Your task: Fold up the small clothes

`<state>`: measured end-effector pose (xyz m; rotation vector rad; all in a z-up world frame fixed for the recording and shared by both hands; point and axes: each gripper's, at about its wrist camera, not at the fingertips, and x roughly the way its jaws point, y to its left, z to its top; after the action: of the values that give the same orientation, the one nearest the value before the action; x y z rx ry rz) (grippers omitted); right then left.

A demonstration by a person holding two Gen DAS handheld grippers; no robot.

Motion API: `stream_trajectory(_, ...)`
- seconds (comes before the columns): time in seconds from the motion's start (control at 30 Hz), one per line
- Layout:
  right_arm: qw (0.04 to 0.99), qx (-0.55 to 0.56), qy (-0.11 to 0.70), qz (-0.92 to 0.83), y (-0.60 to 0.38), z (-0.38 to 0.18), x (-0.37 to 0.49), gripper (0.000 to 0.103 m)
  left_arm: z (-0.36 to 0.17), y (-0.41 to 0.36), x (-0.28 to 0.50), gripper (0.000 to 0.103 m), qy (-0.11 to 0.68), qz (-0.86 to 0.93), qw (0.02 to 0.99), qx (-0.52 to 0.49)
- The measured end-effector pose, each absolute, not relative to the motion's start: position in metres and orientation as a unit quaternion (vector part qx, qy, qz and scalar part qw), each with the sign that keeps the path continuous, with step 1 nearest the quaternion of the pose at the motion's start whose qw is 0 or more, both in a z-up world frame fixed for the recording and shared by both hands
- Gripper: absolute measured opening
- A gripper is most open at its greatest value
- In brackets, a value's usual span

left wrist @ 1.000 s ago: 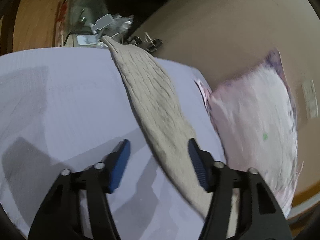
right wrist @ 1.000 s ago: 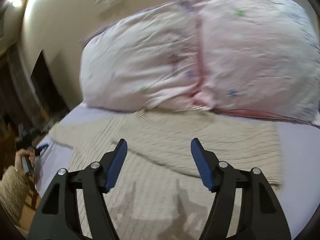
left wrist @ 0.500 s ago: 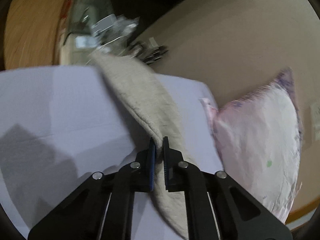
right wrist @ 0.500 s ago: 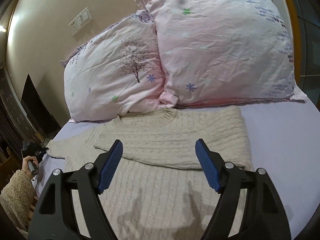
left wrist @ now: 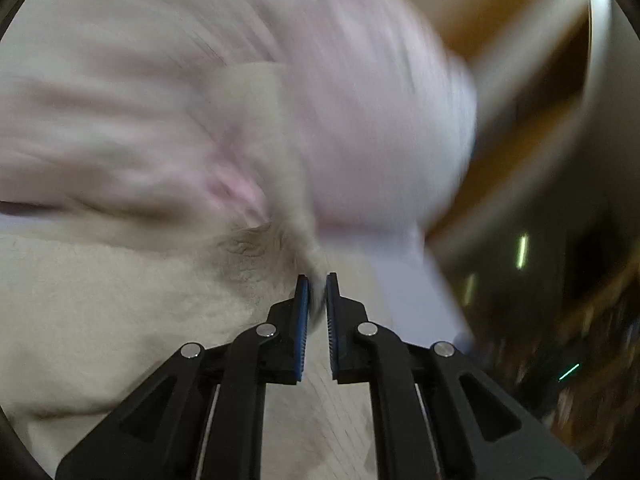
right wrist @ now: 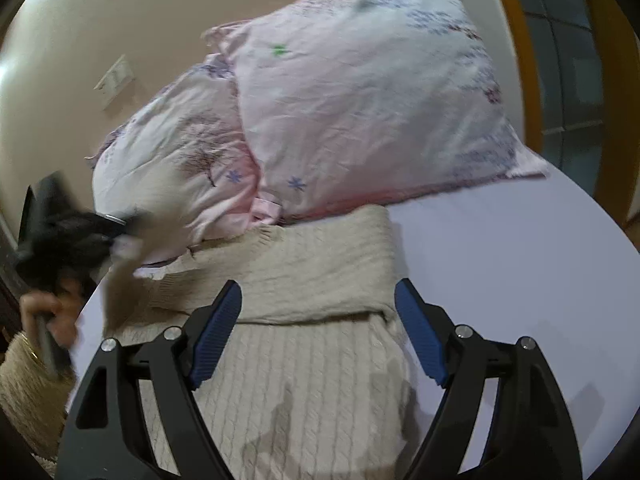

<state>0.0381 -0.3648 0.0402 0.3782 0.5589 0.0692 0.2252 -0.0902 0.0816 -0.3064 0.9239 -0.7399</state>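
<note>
A cream cable-knit sweater (right wrist: pixel 304 364) lies flat on the lavender bed sheet (right wrist: pixel 500 280), one sleeve folded across its chest. My left gripper (left wrist: pixel 316 292) is shut on the other sleeve (left wrist: pixel 272 152), which hangs lifted and blurred above the sweater body (left wrist: pixel 100 312). In the right wrist view that gripper (right wrist: pixel 120 232) shows at the far left with the sleeve (right wrist: pixel 128 280) dangling from it. My right gripper (right wrist: pixel 318 332) is open and empty, hovering over the sweater's middle.
Two pink floral pillows (right wrist: pixel 360 100) lean against the beige wall (right wrist: pixel 120 20) right behind the sweater. The pillows also fill the blurred left wrist view (left wrist: pixel 360 100). The bed's right edge (right wrist: pixel 616 264) drops off beside a wooden frame.
My left gripper closed on the sleeve and has swung it up and over toward the sweater body; its view is now motion-blurred. My right gripper stayed open, shifting slightly.
</note>
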Motion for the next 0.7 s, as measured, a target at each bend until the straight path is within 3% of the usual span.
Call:
stream_trajectory(0.1,0.940,0.191,0.282,0.025,-0.376,0.041,0.017,0.079,0.071,-0.117,0.212,0.007,0.459,-0.376,0.796,-0.120)
stream_trajectory(0.23,0.934,0.211,0.284,0.049,-0.392,0.047,-0.025,0.084,0.103,-0.062,0.168,0.011,0.401,-0.368,0.834,-0.088)
stream_trajectory(0.27,0.930,0.223,0.285,0.065,-0.393,0.047,-0.035,0.084,0.110,-0.041,0.150,0.027,0.392,-0.362,0.841,-0.087)
stream_trajectory(0.3,0.921,0.245,0.288,0.096,-0.395,0.045,-0.048,0.084,0.116,-0.018,0.134,0.054,0.386,-0.354,0.847,-0.088)
stream_trajectory(0.37,0.899,0.283,0.297,0.151,-0.398,0.038,-0.073,0.084,0.120,0.026,0.094,0.069,0.374,-0.339,0.859,-0.091)
stream_trajectory(0.43,0.883,0.307,0.307,0.179,-0.398,0.028,-0.096,0.084,0.116,0.067,0.050,0.071,0.372,-0.324,0.865,-0.088)
stream_trajectory(0.5,0.872,0.318,0.327,0.177,-0.397,0.016,-0.117,0.081,0.104,0.102,0.013,0.083,0.383,-0.298,0.869,-0.100)
stream_trajectory(0.7,0.801,0.402,0.417,0.150,-0.397,-0.059,-0.146,0.056,0.040,0.174,-0.063,0.083,0.440,-0.248,0.847,-0.168)
